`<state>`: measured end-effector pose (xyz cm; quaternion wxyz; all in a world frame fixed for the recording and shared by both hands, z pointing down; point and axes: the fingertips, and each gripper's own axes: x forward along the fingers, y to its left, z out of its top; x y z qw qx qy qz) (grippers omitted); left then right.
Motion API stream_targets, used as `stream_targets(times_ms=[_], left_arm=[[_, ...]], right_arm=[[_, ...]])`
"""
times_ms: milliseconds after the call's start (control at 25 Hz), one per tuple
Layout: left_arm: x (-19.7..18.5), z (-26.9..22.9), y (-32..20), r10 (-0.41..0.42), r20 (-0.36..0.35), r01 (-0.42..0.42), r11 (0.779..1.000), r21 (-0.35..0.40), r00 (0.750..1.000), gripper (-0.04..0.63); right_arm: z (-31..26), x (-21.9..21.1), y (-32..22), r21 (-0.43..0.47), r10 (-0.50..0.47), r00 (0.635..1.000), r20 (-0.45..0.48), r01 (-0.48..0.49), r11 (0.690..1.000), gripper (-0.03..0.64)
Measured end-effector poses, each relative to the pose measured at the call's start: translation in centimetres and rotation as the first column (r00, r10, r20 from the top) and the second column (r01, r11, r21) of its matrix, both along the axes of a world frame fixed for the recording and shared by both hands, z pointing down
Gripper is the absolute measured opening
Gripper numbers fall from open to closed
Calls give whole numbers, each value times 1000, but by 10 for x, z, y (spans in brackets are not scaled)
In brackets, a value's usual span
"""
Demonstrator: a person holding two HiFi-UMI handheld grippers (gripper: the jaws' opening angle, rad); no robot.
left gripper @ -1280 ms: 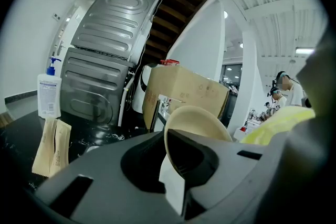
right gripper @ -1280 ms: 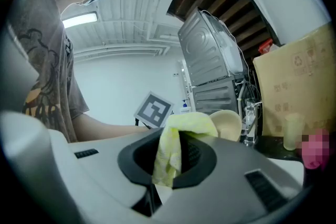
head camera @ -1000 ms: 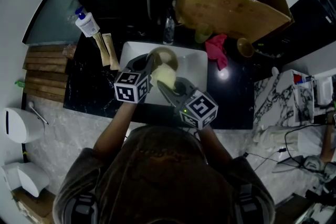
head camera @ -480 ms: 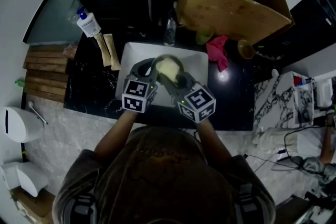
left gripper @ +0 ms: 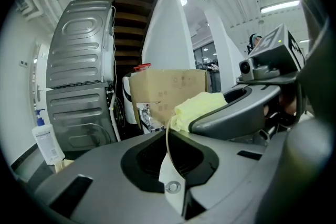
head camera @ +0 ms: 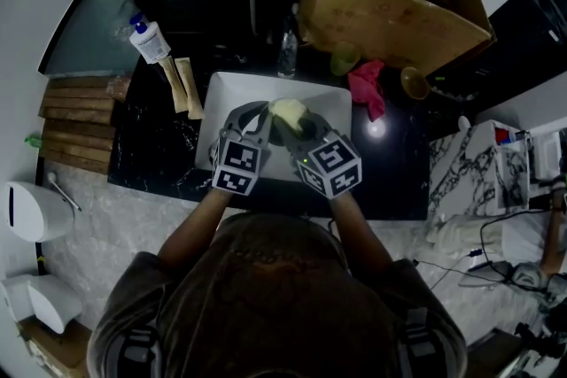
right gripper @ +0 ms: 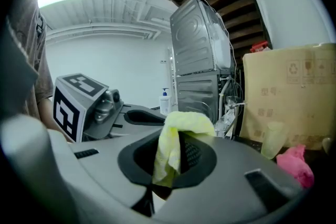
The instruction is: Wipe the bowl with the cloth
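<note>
- Desk [head camera: 399, 177]: black, with a white sink [head camera: 221, 88] set in it; the work is over the sink.
- Bowl [left gripper: 168, 165]: above the sink, thin rim edge-on in the left hand-held gripper [left gripper: 176, 157], jaws clamped on the wall. Looks rigid, light, likely slick; a rim grip suits it, keep it firm.
- Cloth [right gripper: 181, 123]: yellow, soft, bunched; right hand-held gripper [right gripper: 167, 165] is closed on its fold, with the wad at the bowl's rim. Limp, so grip close to the wad.
</note>
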<state>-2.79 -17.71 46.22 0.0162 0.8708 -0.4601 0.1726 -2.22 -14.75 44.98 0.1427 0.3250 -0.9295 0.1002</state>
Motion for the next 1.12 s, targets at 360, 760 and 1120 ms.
stream_targets(times_ms=[360,760,1120], left_arm=[[1,7,-2,7,33,-7,1000,1,999,26],[1,7,-11,-6,-1,6,1000,-6,1000,29],[1,4,-15,-17,3,17,1000,2,1000,35]], right_arm=[[4,3,-18,25,74,997,-26,-73,997,20],[16,17,-35,50,174,981,-91,-170,984,19],[32,28,-40,34,207,964,-165,-205,978,18]])
